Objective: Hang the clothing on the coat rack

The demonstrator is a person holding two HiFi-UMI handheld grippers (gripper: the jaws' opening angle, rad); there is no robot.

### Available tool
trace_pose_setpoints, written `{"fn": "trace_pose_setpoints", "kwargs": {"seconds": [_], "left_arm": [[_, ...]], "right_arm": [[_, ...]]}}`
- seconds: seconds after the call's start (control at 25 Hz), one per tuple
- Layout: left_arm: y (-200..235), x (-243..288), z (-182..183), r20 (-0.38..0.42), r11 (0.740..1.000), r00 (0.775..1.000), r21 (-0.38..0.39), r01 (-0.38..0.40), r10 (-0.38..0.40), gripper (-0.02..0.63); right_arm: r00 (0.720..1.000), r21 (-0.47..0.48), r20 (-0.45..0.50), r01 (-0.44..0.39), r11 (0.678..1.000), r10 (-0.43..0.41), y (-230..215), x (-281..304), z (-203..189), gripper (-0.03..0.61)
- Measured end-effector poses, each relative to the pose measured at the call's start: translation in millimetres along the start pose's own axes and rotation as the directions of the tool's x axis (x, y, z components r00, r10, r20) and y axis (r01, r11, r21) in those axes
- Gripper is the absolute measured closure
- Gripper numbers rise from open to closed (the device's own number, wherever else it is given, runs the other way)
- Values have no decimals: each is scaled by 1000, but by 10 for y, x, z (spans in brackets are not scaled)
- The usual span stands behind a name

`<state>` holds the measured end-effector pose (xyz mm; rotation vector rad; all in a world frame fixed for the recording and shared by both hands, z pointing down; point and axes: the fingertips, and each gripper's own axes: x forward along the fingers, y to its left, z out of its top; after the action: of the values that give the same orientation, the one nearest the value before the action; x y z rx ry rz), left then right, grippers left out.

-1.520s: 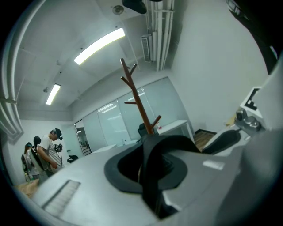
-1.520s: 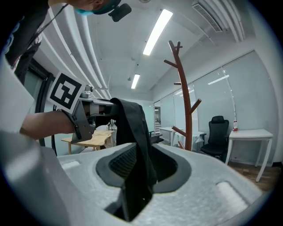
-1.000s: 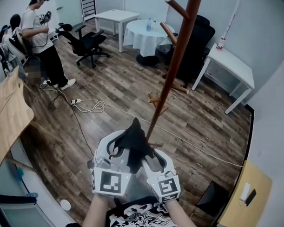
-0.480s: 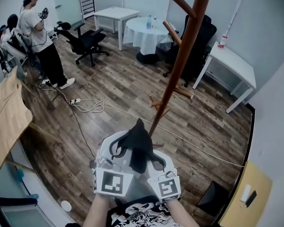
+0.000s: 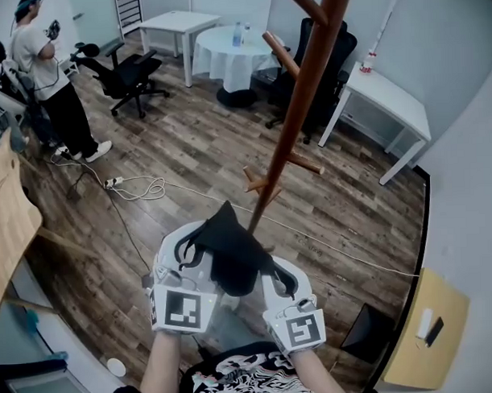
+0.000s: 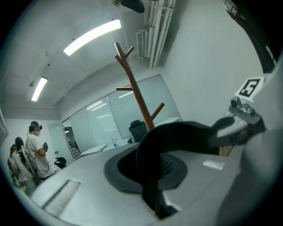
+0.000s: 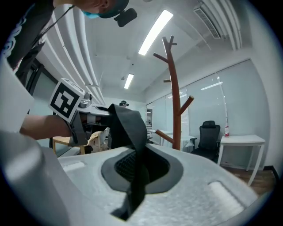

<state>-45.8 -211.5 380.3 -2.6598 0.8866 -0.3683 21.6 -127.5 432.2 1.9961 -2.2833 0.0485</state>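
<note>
Both grippers are being held side by side on the near side of the wooden coat rack (image 5: 298,109), close to the foot of its pole, with the black garment (image 5: 228,250) being carried between them. The left gripper (image 5: 190,248) is being kept closed on one black strap of the garment; in the left gripper view the strap is seen being pinched in the seam of the jaws and looping up and across towards the other gripper. The right gripper (image 5: 274,273) is likewise being kept closed on a strap, which in the right gripper view is being drawn up out of the closed jaws and over to the left. The bulk of the cloth is being bunched above the two grippers, its top corner lying just beside the rack's pole; whether it is touching the pole cannot be told. No peg is being used: the low pegs (image 5: 265,180) are standing just beyond the garment, and the upper peg (image 5: 280,52) well above it. Beyond the rack, a round table with a white cloth (image 5: 235,57) and a black office chair (image 5: 130,71) are being seen on the wooden floor (image 5: 188,145). Far to the left of the rack, a person (image 5: 42,74) is standing.
</note>
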Motion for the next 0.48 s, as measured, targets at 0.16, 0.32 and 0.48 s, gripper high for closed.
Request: {"fn": "trace_pose_setpoints", "kwargs": {"seconds": [0.16,0.32,0.48], "left_arm": [[77,245,-133,-58,996,998,91,18,-12,606],[185,465,-210,-89,990,995,128,52,-41,606],[281,633,-201,-97,985,993,154,76,-61,606]], "right_arm": [[998,4,34,46,999,-46,-184,108,94,572],[995,-2,73,69,998,-68,-316,230,234,572],[995,-3,70,75,997,-75,-377,339,301,572]]}}
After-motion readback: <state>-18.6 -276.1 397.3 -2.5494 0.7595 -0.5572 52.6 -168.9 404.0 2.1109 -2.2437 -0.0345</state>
